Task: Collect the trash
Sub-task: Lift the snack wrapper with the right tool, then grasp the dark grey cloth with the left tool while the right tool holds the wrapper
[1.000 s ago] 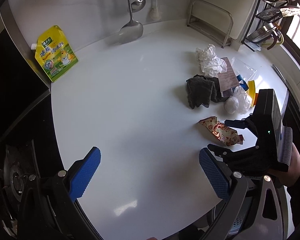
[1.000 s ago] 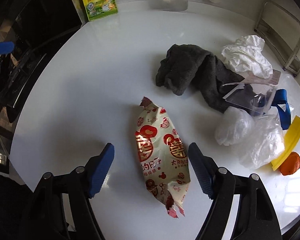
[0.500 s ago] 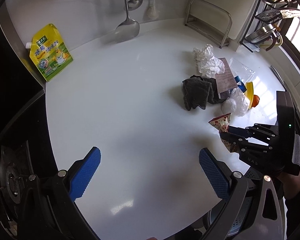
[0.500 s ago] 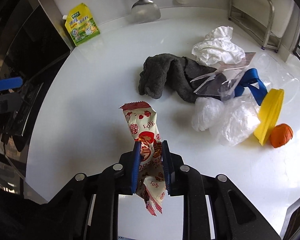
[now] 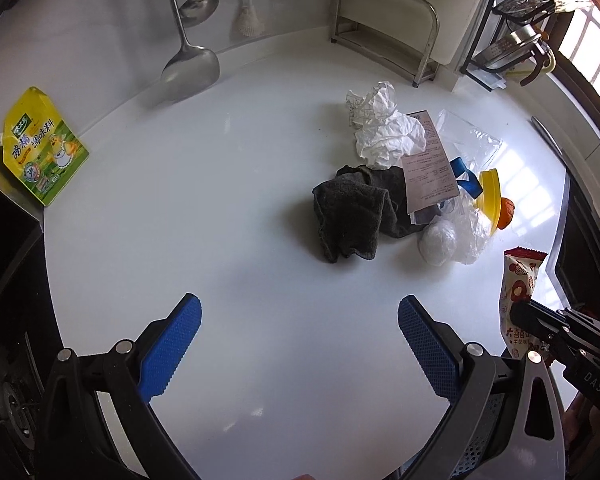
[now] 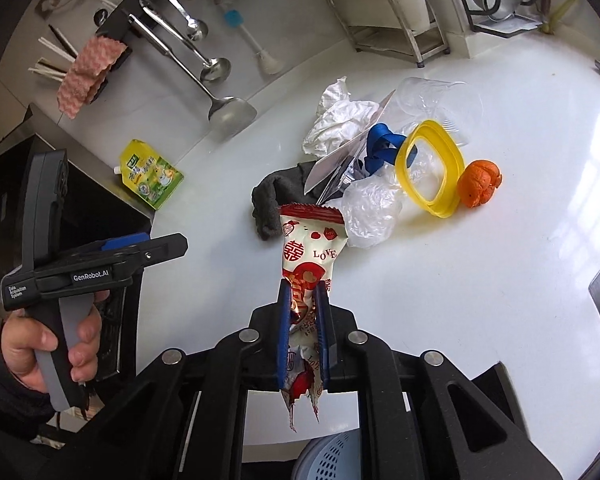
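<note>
My right gripper [image 6: 303, 300] is shut on a red and white snack wrapper [image 6: 310, 248] and holds it upright above the front edge of the white counter [image 6: 480, 280]; it also shows in the left wrist view [image 5: 518, 292]. My left gripper [image 5: 300, 320] is open and empty over the counter's near side. A trash heap lies further back: crumpled white paper [image 5: 384, 132], a dark grey cloth [image 5: 352, 212], a receipt [image 5: 428, 164], clear plastic bags [image 5: 452, 236], a yellow lid ring [image 6: 430, 168] and an orange peel [image 6: 478, 182].
A yellow seasoning pouch [image 5: 40, 148] leans at the left by the black stove. Ladles [image 5: 190, 68] and a brush hang on the back wall. A metal rack [image 5: 384, 32] stands at the back right. A light perforated bin [image 6: 332, 458] sits below the counter edge.
My right gripper closed on the snack wrapper, lifted it off the counter and drew it back toward the front edge. The left gripper stayed open and shifted slightly.
</note>
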{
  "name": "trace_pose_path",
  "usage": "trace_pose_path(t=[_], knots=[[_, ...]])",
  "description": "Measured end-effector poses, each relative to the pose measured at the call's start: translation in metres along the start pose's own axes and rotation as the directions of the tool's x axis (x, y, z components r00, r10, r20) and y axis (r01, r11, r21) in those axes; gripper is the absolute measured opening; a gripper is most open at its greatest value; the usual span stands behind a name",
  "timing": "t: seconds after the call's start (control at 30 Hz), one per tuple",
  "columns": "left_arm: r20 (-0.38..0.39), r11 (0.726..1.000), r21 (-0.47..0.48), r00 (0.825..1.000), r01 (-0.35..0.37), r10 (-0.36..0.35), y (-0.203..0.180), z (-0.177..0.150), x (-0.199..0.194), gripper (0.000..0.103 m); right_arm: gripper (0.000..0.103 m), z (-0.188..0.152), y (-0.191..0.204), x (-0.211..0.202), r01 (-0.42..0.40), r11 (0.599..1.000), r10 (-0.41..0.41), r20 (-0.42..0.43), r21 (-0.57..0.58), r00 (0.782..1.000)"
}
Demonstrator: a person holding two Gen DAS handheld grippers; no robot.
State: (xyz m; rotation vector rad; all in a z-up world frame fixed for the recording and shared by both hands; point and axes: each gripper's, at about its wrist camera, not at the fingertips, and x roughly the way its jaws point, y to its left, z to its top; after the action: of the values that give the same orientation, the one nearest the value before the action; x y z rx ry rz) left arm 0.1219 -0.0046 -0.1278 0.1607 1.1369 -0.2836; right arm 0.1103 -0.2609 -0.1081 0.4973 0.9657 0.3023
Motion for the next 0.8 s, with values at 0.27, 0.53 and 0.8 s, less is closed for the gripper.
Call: trace_pose_path(t=[0.27, 0.53, 0.8], knots=[[0.004, 0.999, 0.045, 1.0, -0.012, 0.011, -0.016, 0.014, 0.016, 0.097, 0.011, 0.005, 0.003, -0.019, 0.038, 0.999, -0.037, 0.026, -0.017, 0.999], [-0.012, 0.993, 0.115, 0.999, -0.038, 0.04, -0.032, 0.031, 0.06, 0.097, 0.011, 0.002, 0.022, -0.035, 0.095, 0.992, -0.091, 0.044, -0.085, 0.995], [-0.045, 0.987, 0.155, 0.998, -0.04, 0.047, -0.036, 0.047, 0.104, 0.083, 0.011, -0.009, 0.026, -0.047, 0.1, 0.992, -0.097, 0.045, -0.079, 0.994]])
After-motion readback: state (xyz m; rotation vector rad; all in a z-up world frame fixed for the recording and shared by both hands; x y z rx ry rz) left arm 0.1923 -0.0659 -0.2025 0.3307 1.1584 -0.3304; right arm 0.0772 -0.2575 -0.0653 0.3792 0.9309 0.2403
